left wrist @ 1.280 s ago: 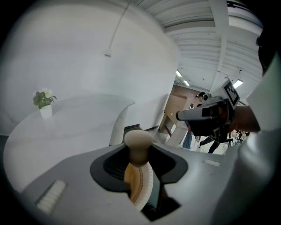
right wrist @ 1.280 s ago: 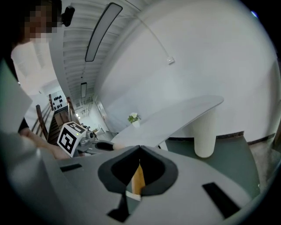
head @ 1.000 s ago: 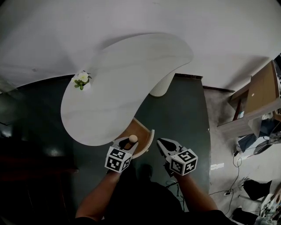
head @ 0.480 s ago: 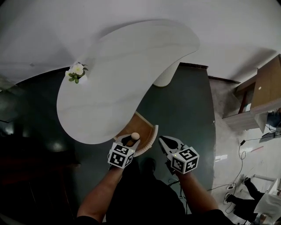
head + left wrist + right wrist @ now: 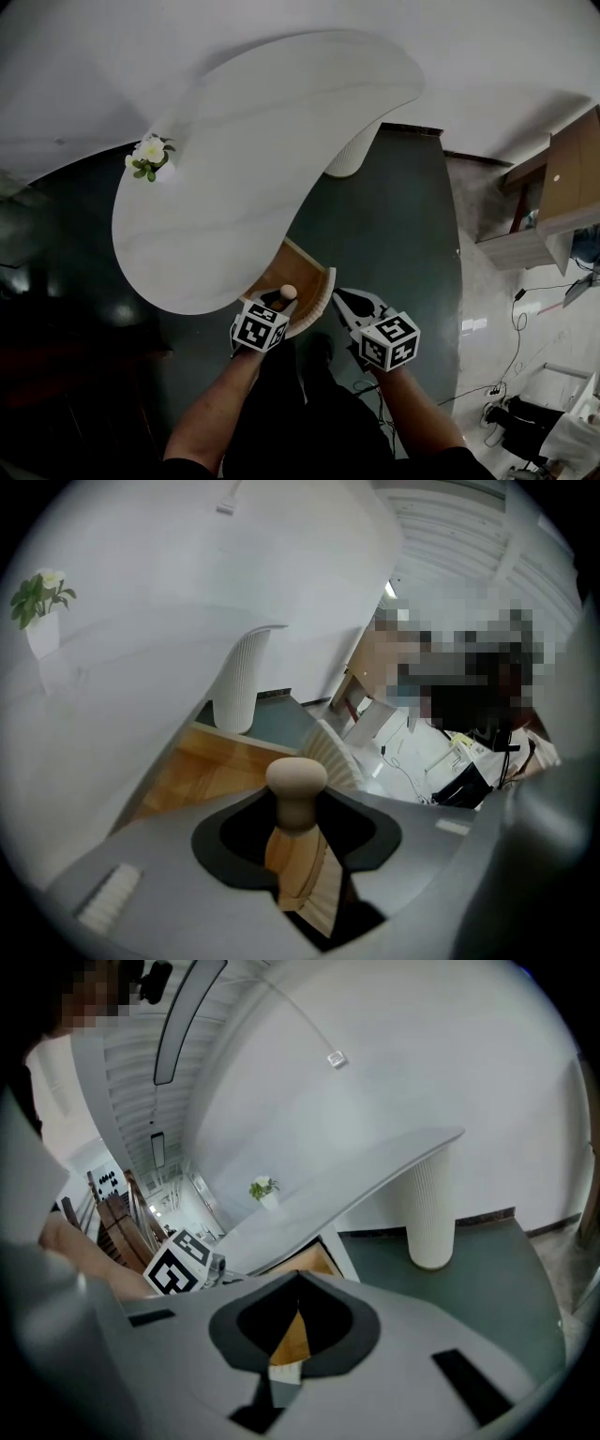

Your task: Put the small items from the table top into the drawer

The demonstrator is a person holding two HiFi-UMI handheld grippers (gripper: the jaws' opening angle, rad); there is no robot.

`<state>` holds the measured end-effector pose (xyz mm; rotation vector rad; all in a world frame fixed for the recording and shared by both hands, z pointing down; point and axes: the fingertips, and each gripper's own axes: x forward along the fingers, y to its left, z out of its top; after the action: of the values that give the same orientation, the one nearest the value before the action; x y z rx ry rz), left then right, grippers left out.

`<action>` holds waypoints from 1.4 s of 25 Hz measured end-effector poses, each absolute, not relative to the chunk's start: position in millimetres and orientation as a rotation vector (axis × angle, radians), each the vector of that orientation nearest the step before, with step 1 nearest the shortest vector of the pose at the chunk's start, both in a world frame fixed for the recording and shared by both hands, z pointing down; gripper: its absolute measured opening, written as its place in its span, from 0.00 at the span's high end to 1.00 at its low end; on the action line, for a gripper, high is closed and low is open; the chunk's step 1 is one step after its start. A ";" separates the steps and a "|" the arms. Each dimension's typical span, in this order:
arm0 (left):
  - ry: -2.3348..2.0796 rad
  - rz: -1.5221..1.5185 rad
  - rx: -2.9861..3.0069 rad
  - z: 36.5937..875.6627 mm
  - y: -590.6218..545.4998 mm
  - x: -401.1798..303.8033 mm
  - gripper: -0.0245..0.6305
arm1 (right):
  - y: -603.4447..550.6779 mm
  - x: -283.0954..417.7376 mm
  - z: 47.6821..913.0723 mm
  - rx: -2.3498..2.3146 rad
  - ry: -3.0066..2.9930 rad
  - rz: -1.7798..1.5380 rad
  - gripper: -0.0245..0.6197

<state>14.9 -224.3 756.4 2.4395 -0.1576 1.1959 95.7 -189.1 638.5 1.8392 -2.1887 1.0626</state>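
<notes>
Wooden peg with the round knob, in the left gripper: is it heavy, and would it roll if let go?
The wooden peg looks like solid wood, so it is probably stiff and light for its size. Its round knob and narrow neck suggest it could roll or tip if released. The left gripper clamps it below the knob, so it seems unlikely to slip.

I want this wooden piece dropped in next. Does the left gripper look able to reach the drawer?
Probably yes: the drawer stands open past the table edge, the left gripper holds the wooden piece at its near rim, and the right gripper sits aside.
</notes>
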 end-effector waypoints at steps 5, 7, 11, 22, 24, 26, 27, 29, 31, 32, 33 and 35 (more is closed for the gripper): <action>-0.084 1.318 2.442 781.1 -219.4 16.9 0.74 | -189.6 99.9 649.0 1.839 -2.179 1.081 0.95; -0.055 1.380 2.428 795.4 -217.4 14.2 0.74 | -189.1 100.9 652.5 1.842 -2.174 1.090 0.95; -0.002 1.478 2.402 815.3 -213.4 9.5 0.74 | -184.1 103.0 660.0 1.838 -2.159 1.109 0.94; 0.119 1.737 2.432 851.2 -220.1 4.8 0.73 | -161.2 120.1 667.8 1.860 -2.103 1.134 0.95; 0.165 1.777 2.426 858.3 -217.2 4.0 0.73 | -158.6 121.9 669.7 1.865 -2.095 1.137 0.95; 0.180 1.786 2.406 864.3 -216.0 3.7 0.73 | -156.5 122.9 670.3 1.864 -2.090 1.141 0.94; 0.174 1.780 2.394 866.3 -216.6 3.9 0.73 | -155.4 123.3 670.5 1.862 -2.088 1.144 0.95; 0.140 1.754 2.373 869.5 -219.5 4.7 0.73 | -153.5 124.0 671.7 1.861 -2.085 1.146 0.94; 0.104 1.724 2.355 872.0 -222.4 5.8 0.73 | -151.7 124.8 674.3 1.859 -2.081 1.147 0.95; 0.096 1.706 2.343 871.9 -221.9 6.9 0.73 | -151.1 125.2 675.7 1.858 -2.079 1.150 0.94; 0.091 1.692 2.332 871.5 -221.3 8.2 0.73 | -151.4 125.3 677.0 1.857 -2.078 1.154 0.95; 0.079 1.684 2.320 872.6 -222.0 10.2 0.73 | -154.4 124.6 678.1 1.856 -2.082 1.159 0.94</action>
<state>10.2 -222.0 872.6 2.3204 0.0790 1.6836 124.6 -154.4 678.1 1.8562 -2.0825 1.1588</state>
